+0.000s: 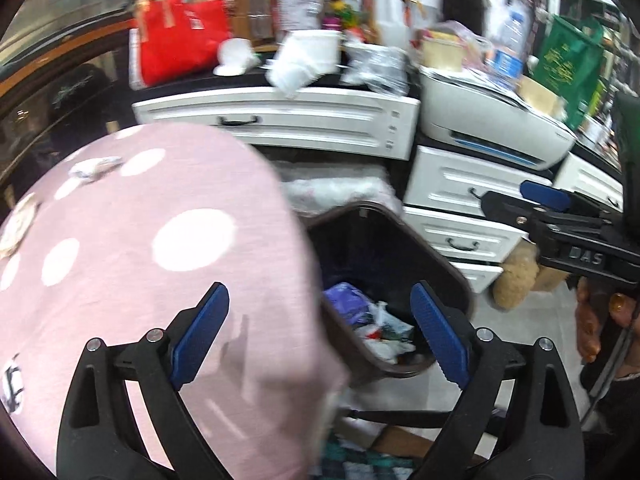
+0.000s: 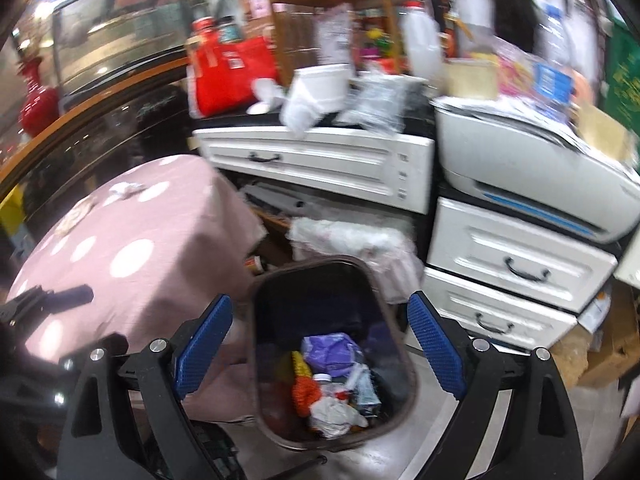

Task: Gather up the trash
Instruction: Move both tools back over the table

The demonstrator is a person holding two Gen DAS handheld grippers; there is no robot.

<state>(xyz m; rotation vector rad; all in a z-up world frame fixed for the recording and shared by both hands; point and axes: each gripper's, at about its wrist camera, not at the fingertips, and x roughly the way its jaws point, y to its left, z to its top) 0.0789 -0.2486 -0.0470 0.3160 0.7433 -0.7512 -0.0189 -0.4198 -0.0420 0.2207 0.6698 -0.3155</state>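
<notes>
Two wrist views looked down past spread blue pads toward a dark brown trash bin [image 2: 332, 352] standing on a pale floor. No earlier view was given, so only this moment is told.

From the right wrist, the right tool [image 2: 320, 354] stood wide apart with nothing between its pads, and the open bin filled the gap between them, well below. Inside the bin lay mixed trash [image 2: 334, 390]: a purple wrapper toward 12 o'clock, an orange and yellow piece at 9 o'clock, crumpled white paper at 6 o'clock. At 9 o'clock of the bin stood a bench draped in a pink cloth with white dots [image 2: 136, 248]. A crumpled white scrap [image 2: 126, 190] rested on the cloth near its far edge. At 3 o'clock of the bin were white drawers [image 2: 516, 272] with dark handles, and a white printer [image 2: 532, 184] sat on top of them.

From the left wrist, the left tool [image 1: 320, 340] was likewise spread and empty. The pink cloth filled the view from 7 to 11 o'clock, and the bin showed at 5 o'clock of centre, partly hidden behind the cloth's edge. The other tool reached in from 3 o'clock, its one visible blue pad bare, with fingers [image 1: 592, 320] of a hand gripping its handle just below. A red bag [image 1: 180, 40] sat on a dark counter at 11 o'clock, blurred.
</notes>
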